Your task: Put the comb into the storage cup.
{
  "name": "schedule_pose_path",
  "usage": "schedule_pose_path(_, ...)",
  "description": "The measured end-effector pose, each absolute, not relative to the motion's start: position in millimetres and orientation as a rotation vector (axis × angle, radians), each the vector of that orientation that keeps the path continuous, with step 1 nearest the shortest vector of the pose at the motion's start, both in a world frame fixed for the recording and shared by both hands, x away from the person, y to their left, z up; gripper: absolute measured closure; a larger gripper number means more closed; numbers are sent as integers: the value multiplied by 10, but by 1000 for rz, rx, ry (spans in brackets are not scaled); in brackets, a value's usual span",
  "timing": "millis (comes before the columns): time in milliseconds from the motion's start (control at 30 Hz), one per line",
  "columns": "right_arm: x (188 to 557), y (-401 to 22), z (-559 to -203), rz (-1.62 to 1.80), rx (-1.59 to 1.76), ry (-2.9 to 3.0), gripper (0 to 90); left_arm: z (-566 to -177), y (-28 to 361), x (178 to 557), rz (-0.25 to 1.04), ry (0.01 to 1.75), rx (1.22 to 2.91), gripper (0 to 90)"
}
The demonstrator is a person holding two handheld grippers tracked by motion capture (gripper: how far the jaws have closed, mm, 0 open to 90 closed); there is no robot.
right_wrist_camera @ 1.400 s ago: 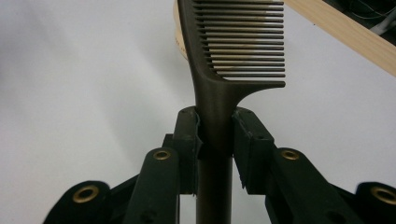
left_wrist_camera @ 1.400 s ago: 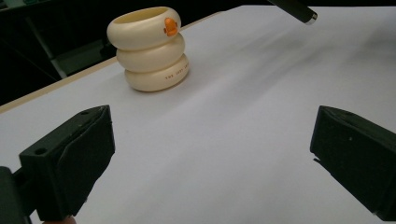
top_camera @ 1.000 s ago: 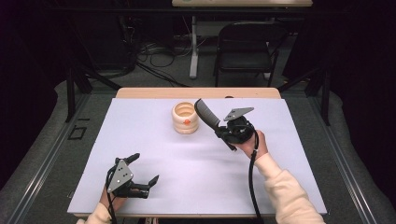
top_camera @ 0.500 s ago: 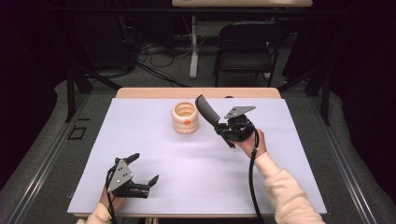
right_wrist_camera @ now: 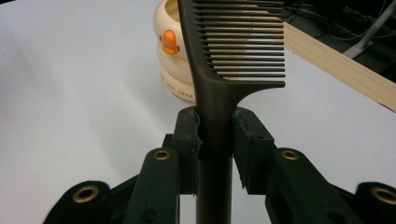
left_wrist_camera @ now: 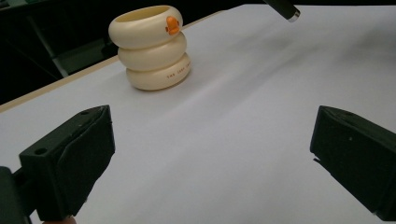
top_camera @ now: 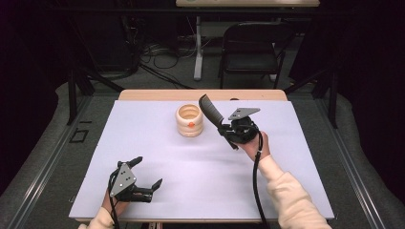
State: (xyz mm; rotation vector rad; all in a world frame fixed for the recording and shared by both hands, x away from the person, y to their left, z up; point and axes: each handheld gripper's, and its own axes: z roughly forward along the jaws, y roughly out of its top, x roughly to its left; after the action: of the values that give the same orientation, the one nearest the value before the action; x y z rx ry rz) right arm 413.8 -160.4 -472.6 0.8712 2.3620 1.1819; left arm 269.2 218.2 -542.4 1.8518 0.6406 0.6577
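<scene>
right claw point(right_wrist_camera: 215, 135): clenched on comb point(right_wrist_camera: 233, 51) handle, teeth up beside cup point(top_camera: 190, 120)
left claw point(top_camera: 143, 179): released, low over counter point(top_camera: 191, 191), well apart
cup: upright, far middle of counter
step: judged, comb into cup
tip: centre over mouth, tilt upright, lower before letting go
</scene>
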Motion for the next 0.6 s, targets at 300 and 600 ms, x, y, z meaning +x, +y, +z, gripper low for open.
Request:
schedule_pose_path(300,4149,-1561,-4732,1182,867,2353,724,-5424,2183,2696,660,641,1854,0)
schedule_pose_path(600,4165,-1535,-4668,1189,855,2337,724,-5424,2184,2697,658,642,1854,0)
